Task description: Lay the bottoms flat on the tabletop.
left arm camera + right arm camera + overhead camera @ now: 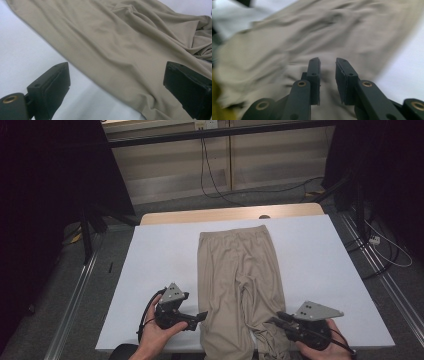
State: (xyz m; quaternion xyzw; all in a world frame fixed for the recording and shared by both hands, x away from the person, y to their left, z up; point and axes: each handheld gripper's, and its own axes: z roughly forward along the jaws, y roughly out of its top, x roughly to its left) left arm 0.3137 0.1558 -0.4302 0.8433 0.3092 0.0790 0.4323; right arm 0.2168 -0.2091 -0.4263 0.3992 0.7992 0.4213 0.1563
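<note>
Presently, a pair of beige, thin knit fabric trousers (240, 285) lies lengthwise on the white rectangular table surface (160, 260), waistband at the far end and leg ends bunched at the near edge between the two grippers.

Left gripper (197, 319): held in the person's left hand (155, 332), just beside the trousers' left edge, tips pointing toward the cloth. In the left gripper view its jaws stand wide apart; the trousers (125, 45) lie ahead of and partly between them, the edge of the cloth running diagonally across the gap, with bare white table (22, 50) by the left-hand jaw. Nothing is held. Whether the right-hand jaw touches the fabric cannot be determined.

Right gripper (274, 319): held in the person's right hand (325, 347), at the crumpled right leg end, tips directed at the cloth. In the right gripper view, which is blurred, the jaws stand a narrow gap apart, with wrinkled beige fabric (294, 45) beneath and ahead of them. No cloth is seen pinched between them.

A tan wooden tabletop edge (230, 213) shows beyond the white surface, far from both grippers.
</note>
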